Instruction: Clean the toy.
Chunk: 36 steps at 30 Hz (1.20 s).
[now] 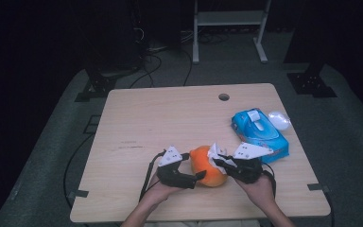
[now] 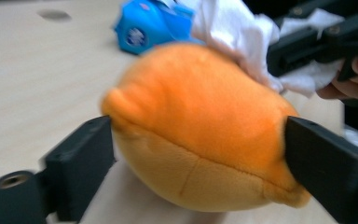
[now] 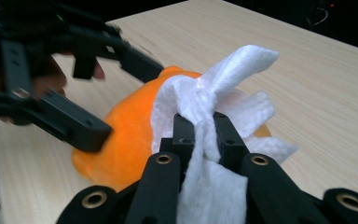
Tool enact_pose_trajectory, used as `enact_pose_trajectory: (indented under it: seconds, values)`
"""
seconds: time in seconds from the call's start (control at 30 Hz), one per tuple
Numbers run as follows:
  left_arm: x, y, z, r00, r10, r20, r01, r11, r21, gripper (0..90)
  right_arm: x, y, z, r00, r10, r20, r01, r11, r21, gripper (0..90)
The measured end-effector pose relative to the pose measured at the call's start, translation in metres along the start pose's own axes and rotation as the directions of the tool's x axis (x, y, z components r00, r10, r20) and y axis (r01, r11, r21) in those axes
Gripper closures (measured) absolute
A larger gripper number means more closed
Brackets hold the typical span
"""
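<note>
An orange plush toy point(image 1: 207, 166) lies near the table's front edge between both hands. My left gripper point(image 1: 196, 170) is shut on it, one jaw pressed against each side of the orange plush toy point(image 2: 200, 135). My right gripper point(image 1: 217, 158) is shut on a crumpled white wipe point(image 1: 214, 152), and the white wipe point(image 3: 205, 112) rests against the top of the orange plush toy point(image 3: 126, 135). The white wipe point(image 2: 237, 32) also hangs over the toy's far side in the left gripper view. The left gripper's fingers point(image 3: 79, 126) straddle the toy in the right gripper view.
A blue pack of wipes point(image 1: 259, 135) lies on the wooden table point(image 1: 170, 118) right of the toy, with a clear plastic piece point(image 1: 279, 119) behind it. A round cable hole point(image 1: 224, 97) sits near the far edge. Cables trail off the front left edge.
</note>
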<state>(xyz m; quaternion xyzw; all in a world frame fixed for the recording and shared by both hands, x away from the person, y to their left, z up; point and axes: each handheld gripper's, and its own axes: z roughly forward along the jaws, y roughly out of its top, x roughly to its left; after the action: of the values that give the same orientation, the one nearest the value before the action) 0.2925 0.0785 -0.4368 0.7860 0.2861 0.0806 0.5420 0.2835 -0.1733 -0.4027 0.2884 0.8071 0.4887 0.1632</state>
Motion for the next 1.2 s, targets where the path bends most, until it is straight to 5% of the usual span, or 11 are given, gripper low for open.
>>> enact_pose_trajectory:
  seconds: [0.13, 0.27, 0.47, 0.63, 0.77, 0.87, 1.03, 1.1, 1.2]
  values:
    - [-0.01, 0.003, -0.001, 0.9955, 0.093, -0.021, -0.092, 0.9956, 0.016, 23.3, 0.017, 0.007, 0.001, 0.9985, -0.049, -0.023, 0.049, 0.999, -0.019, 81.0]
    - [-0.02, 0.003, -0.001, 0.9837, 0.175, -0.042, -0.173, 0.9842, 0.035, 23.6, 0.031, 0.014, 0.01, 0.9916, -0.118, -0.052, 0.118, 0.993, -0.01, 81.0]
    - [-0.02, 0.002, 0.0, 0.9826, 0.182, -0.037, -0.181, 0.9832, 0.023, 23.1, 0.01, 0.013, 0.0, 0.9972, -0.07, 0.027, 0.07, 0.998, -0.004, 81.0]
    - [-0.02, 0.004, 0.003, 0.9879, 0.152, -0.03, -0.152, 0.9883, 0.016, 16.8, 0.014, 0.01, -0.003, 0.9984, -0.056, -0.004, 0.056, 0.998, -0.013, 80.9]
    - [-0.025, 0.002, 0.001, 0.9765, 0.211, -0.042, -0.21, 0.9768, 0.043, 22.2, 0.034, 0.014, 0.009, 0.9913, -0.124, -0.044, 0.125, 0.992, 0.004, 80.9]
    - [-0.023, 0.0, 0.0, 0.9732, 0.226, -0.041, -0.224, 0.9733, 0.049, 23.4, 0.025, 0.016, 0.007, 0.9948, -0.1, -0.017, 0.1, 0.995, 0.001, 81.0]
    - [-0.018, -0.001, 0.0, 0.9803, 0.195, -0.028, -0.194, 0.9801, 0.042, 22.2, -0.009, 0.004, -0.002, 0.9988, 0.009, 0.049, -0.009, 1.0, 0.001, 81.0]
    - [-0.014, 0.001, 0.0, 0.9932, 0.117, 0.005, -0.117, 0.9929, 0.024, 17.4, -0.01, 0.001, -0.002, 0.9989, 0.014, 0.046, -0.014, 1.0, 0.003, 81.1]
    - [-0.009, 0.0, 0.0, 0.9979, 0.062, 0.015, -0.063, 0.9979, 0.018, 15.8, -0.002, 0.003, -0.001, 0.9994, -0.003, 0.035, 0.003, 1.0, -0.003, 81.1]
